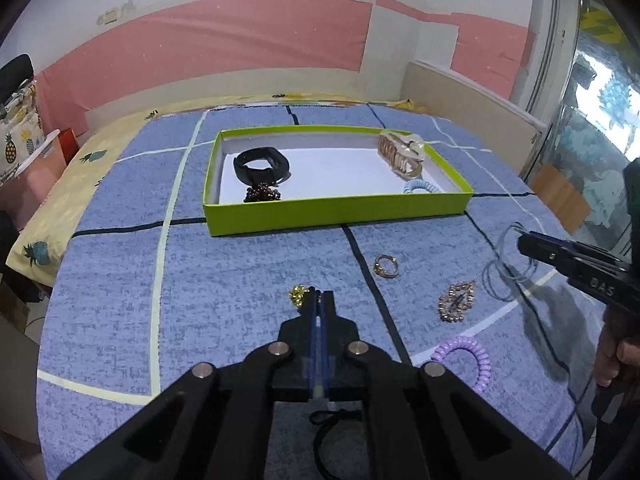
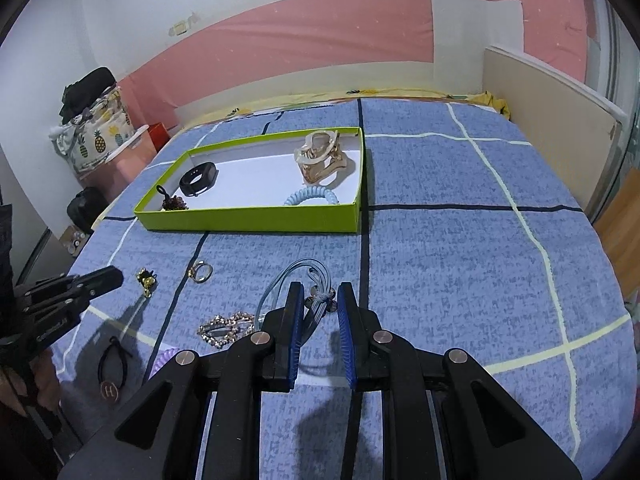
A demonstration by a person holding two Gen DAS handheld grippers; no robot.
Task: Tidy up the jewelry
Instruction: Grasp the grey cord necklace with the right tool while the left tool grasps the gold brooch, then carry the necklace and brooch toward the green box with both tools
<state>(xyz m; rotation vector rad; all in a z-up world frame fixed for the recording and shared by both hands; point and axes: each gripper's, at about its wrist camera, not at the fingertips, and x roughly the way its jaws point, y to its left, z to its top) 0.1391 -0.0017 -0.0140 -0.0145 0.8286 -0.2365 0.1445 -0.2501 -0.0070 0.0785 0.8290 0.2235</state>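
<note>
Left wrist view: the left claw [image 1: 319,295] is clenched, its two fingers pressed together with nothing between them, its tip just beside a small gold ornament [image 1: 298,295] lying on the blue checked bedspread [image 1: 120,280]. Farther ahead on the bedspread stands a green box [image 1: 336,212]. Inside the green box lie a black band [image 1: 262,166] with a dark beaded piece [image 1: 262,194] just in front of it at the left end, and a gold hair claw clip [image 1: 402,152] with a light blue coil tie [image 1: 420,187] at the right end. Outside the box, on the bedspread, lie a gold ring [image 1: 386,267], a rhinestone clip [image 1: 456,301] and a purple coil tie [image 1: 466,356].

Right wrist view: the right claw [image 2: 320,294] is released, fingers apart, with the knot of a blue cord necklace [image 2: 298,280] lying between them; whether either finger touches the cord cannot be determined. A black hair tie [image 2: 114,364] with a round tag lies near the left claw, at the left of this view
</note>
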